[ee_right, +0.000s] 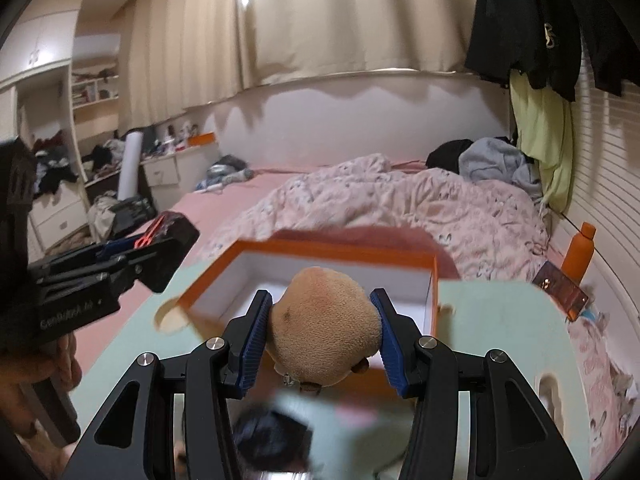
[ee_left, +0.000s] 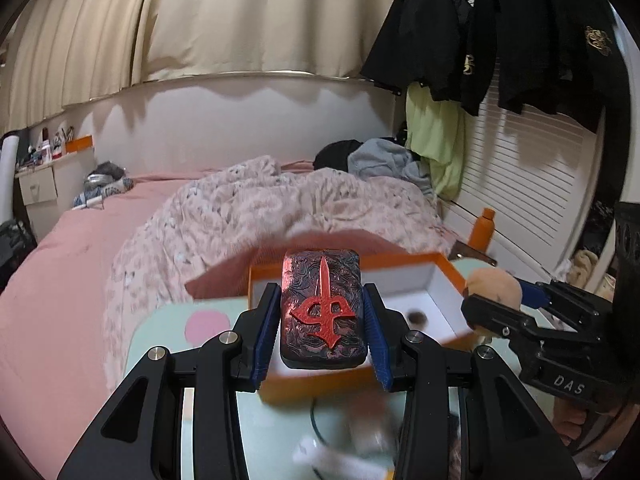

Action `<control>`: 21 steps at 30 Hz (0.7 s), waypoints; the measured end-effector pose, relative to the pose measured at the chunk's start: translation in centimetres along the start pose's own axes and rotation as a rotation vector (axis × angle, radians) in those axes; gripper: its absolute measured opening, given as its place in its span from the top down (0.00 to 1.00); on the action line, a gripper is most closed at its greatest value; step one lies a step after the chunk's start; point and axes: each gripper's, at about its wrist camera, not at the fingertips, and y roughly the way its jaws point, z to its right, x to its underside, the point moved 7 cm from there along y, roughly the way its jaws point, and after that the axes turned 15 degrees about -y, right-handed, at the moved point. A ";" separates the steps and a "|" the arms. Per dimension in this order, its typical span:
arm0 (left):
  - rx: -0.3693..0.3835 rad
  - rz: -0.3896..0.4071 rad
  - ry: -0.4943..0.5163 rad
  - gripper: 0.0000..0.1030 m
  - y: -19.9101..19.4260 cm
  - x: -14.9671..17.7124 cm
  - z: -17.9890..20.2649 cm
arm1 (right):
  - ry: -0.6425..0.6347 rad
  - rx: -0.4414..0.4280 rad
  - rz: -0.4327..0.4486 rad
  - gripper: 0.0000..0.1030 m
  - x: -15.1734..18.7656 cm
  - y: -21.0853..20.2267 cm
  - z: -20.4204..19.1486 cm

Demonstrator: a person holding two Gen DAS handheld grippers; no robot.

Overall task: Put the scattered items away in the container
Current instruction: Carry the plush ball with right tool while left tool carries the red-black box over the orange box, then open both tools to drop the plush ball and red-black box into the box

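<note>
An orange box [ee_left: 442, 276] with white inner walls sits open on the pale green table [ee_left: 160, 340] before my bed; inside it lies one small dark round thing [ee_left: 417, 316], too blurred to name. My left claw [ee_left: 323, 320] is clamped on a dark case with a raised red emblem [ee_left: 322, 308], held above the box's near edge and pointing slightly downward. To its right, my right claw [ee_right: 323, 338] grips a tan plush toy [ee_right: 324, 320] between its blue pads, over the box's near wall, also tilted down.
</note>
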 end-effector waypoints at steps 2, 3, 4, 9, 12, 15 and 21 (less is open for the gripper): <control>0.007 -0.026 -0.012 0.60 1.4 -0.1 0.3 | 0.018 0.004 -0.015 0.52 -0.4 1.2 0.9; 0.007 -0.035 -0.012 0.60 2.1 0.1 0.4 | 0.026 0.010 -0.026 0.52 -0.4 1.9 1.2; 0.006 -0.040 -0.006 0.59 2.6 0.3 0.6 | 0.033 0.014 -0.037 0.52 -0.3 2.4 1.5; -0.017 -0.070 0.031 0.59 4.3 1.7 1.3 | 0.065 0.004 -0.089 0.51 0.9 4.0 2.2; -0.026 -0.088 0.036 0.59 4.8 2.3 1.2 | 0.058 0.008 -0.098 0.50 1.3 4.2 2.0; -0.030 -0.094 0.033 0.59 4.9 2.5 1.0 | 0.062 0.015 -0.099 0.48 1.6 4.3 2.0; -0.036 -0.087 0.038 0.23 4.6 2.2 0.8 | 0.079 0.041 -0.081 0.29 1.8 3.9 2.4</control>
